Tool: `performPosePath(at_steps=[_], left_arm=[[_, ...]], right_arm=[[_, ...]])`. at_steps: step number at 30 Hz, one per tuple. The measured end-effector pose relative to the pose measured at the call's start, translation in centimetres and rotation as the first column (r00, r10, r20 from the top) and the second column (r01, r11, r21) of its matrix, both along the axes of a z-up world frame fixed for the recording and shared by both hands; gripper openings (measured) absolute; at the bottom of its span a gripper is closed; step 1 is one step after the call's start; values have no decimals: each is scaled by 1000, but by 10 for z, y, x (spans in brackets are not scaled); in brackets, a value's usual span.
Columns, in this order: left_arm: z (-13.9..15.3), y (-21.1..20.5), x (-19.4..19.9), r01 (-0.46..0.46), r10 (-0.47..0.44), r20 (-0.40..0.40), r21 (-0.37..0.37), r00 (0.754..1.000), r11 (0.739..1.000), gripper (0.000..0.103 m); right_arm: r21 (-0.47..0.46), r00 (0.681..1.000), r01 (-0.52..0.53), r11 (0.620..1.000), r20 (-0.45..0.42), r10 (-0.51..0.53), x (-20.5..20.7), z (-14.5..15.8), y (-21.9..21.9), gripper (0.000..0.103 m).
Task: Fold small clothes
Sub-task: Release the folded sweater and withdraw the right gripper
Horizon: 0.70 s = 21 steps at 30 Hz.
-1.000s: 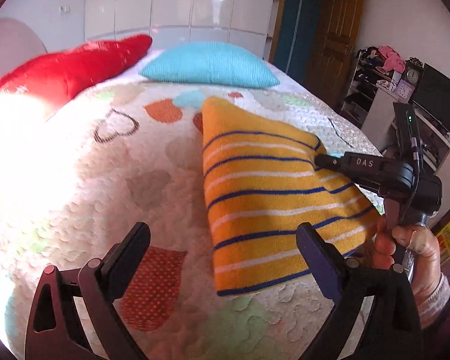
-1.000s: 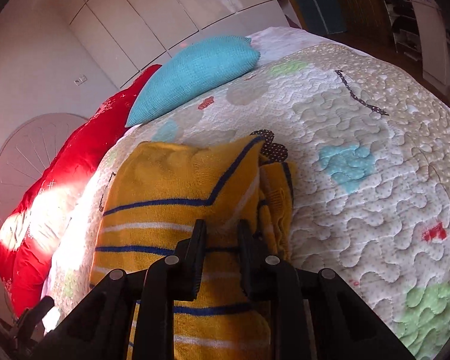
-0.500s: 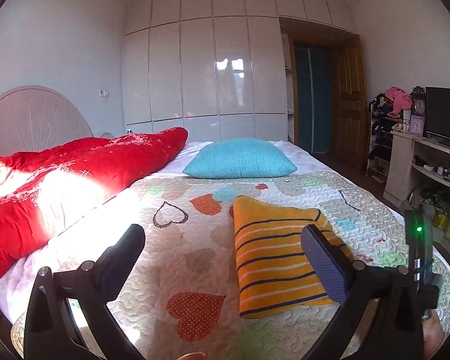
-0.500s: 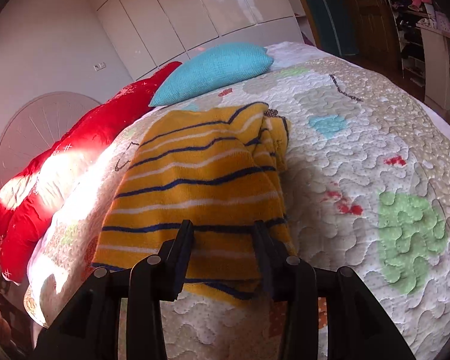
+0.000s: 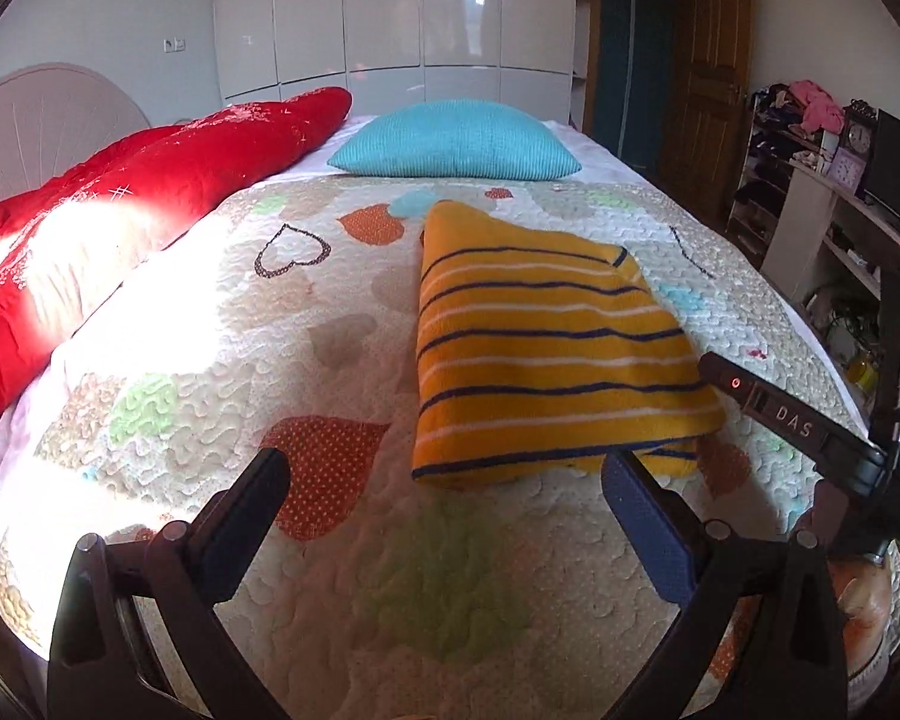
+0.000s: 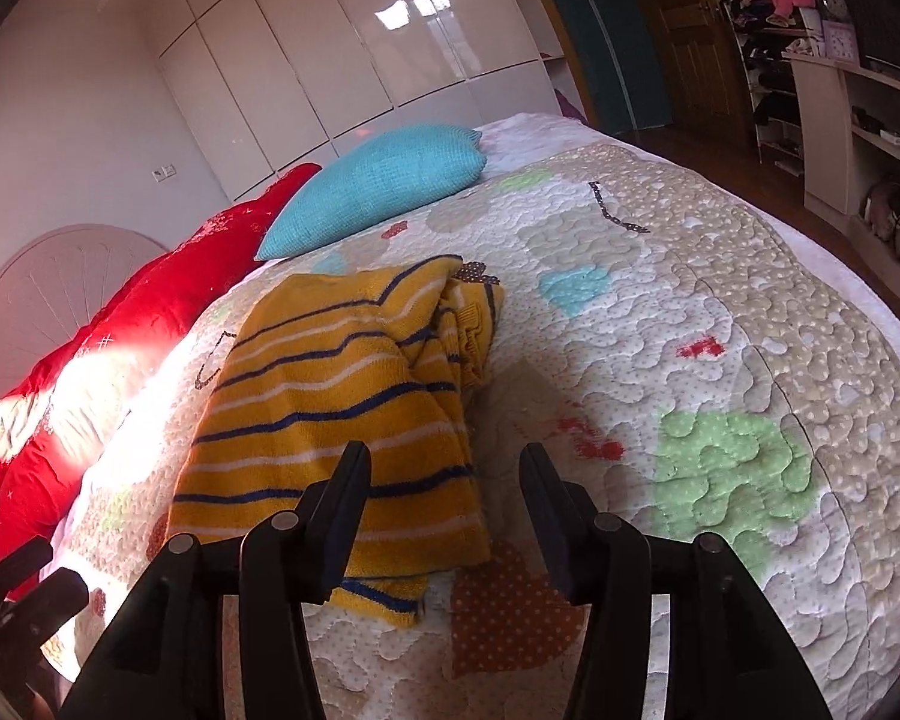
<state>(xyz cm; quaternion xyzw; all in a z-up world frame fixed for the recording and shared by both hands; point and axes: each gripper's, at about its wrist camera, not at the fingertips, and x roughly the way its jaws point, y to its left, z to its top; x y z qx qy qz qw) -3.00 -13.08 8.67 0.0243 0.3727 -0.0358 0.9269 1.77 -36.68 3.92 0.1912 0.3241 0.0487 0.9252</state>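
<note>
The yellow striped garment is seen folded into a rough rectangle on the quilted bedspread, right of centre in the left wrist view and left of centre in the right wrist view. Nothing is gripped: the left gripper is spread wide at the bottom of its frame, and the right gripper is parted as well, its left finger lying over the garment's near edge (whether it touches the cloth cannot be told). The fold is judged to be essentially made, so the step in hand appears to be the release and a check of the result.

In the right wrist view the garment's right side is bunched, with loose cloth spilling out at centre frame, and an under layer sticks out at the near corner. The next move would therefore call for that side to be tucked or smoothed.

A turquoise pillow lies at upper centre and a red duvet at the left, both well apart from the garment. Shelving is seen at the right edge. Nothing is found in the way.
</note>
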Motion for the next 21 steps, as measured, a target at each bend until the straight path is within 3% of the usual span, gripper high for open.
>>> performPosePath(at_steps=[8,14,21], left_arm=[[-14,0,-2,-28,32,-34,113,999,993,103],[-21,4,0,-27,34,-58,126,998,992,103],[-30,8,3,-20,31,-94,116,995,993,103]], right_arm=[[-110,999,-28,994,16,30,-4,2,26,64],[-165,999,-39,985,19,43,-6,0,38,68],[-150,1000,-23,988,-5,22,-2,-5,33,69]])
